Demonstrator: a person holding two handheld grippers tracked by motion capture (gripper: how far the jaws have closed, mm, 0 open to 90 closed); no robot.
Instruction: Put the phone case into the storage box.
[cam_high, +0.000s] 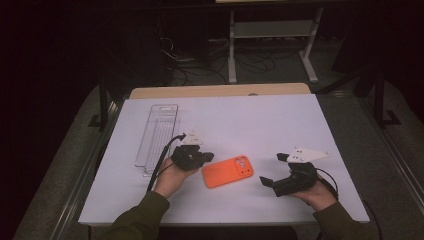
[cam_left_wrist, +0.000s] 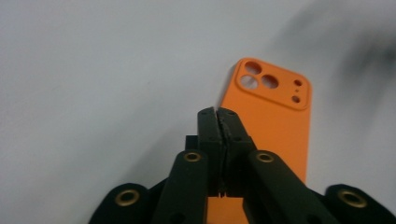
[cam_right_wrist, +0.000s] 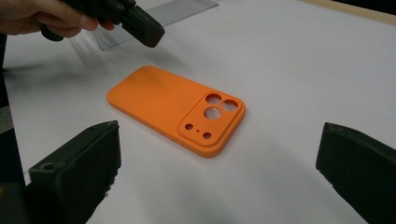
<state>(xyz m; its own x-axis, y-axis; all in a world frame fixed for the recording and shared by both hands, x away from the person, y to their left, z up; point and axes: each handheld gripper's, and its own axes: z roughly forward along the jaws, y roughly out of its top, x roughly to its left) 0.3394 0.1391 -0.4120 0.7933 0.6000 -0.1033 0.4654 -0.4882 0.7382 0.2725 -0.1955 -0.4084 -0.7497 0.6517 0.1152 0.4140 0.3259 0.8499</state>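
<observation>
Two grippers | left gripper (cam_high: 202, 156) jaws together, empty, left of frame centre | right gripper (cam_right_wrist: 219, 163) wide | orange phone case (cam_high: 227, 171) between them

A clear plastic tray (cam_high: 156, 135) lies lengthwise at the left of the white desk (cam_high: 280, 125), while behind the desk what looks like a white metal stand (cam_high: 272, 37) rises among dark floor cables (cam_high: 200, 67).

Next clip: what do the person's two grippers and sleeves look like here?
Both are black two-jaw units. The left gripper has brass-coloured pivot rings on its linkage arms, a grey three-cornered plate on top and a black cable trailing back past the wrist. The right gripper has blocky black jaws, the same grey plate with small dark holes, and a thin black cable looping behind. The sleeves are olive green.
</observation>
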